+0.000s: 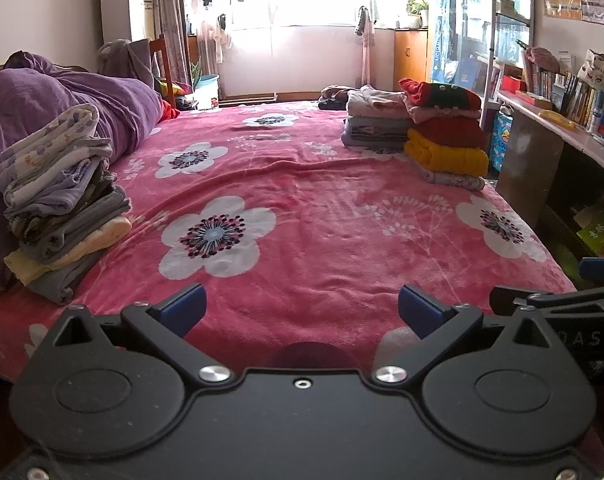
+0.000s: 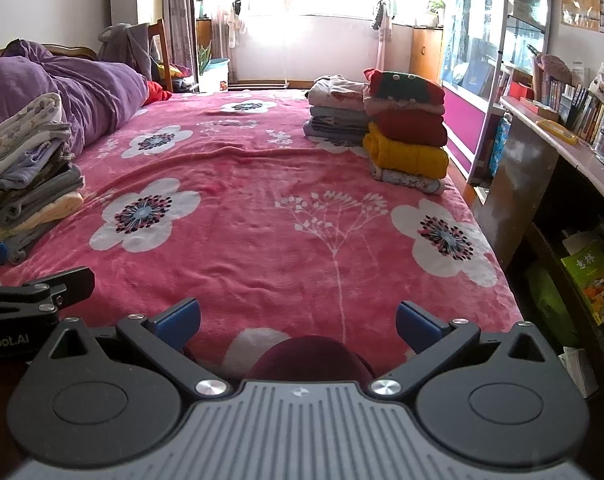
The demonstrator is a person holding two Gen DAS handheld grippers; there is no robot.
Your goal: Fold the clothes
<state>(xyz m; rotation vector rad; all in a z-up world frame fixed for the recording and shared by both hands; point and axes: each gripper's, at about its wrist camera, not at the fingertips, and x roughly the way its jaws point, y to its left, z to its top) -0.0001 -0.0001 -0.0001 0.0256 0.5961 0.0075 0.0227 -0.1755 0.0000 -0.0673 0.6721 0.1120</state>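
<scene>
My left gripper (image 1: 302,310) is open over the near edge of the pink flowered bedspread (image 1: 302,208), nothing between its blue pads. My right gripper (image 2: 297,320) is open too, side by side with the left. A dark maroon garment (image 2: 310,356) bulges just under the right gripper's body; a bit of it (image 1: 310,354) shows in the left wrist view. A folded pile of grey, lilac and cream clothes (image 1: 61,204) stands on the left of the bed. Two folded stacks lie at the far right, one with a yellow and red sweater (image 1: 446,136), the other (image 2: 336,114) pale.
A crumpled purple duvet (image 1: 61,100) lies along the left side of the bed. A desk with a shelf of books (image 2: 574,120) runs close along the right edge. A chair draped with grey clothing (image 1: 133,60) and a white air conditioner (image 1: 127,0) stand beyond the bed.
</scene>
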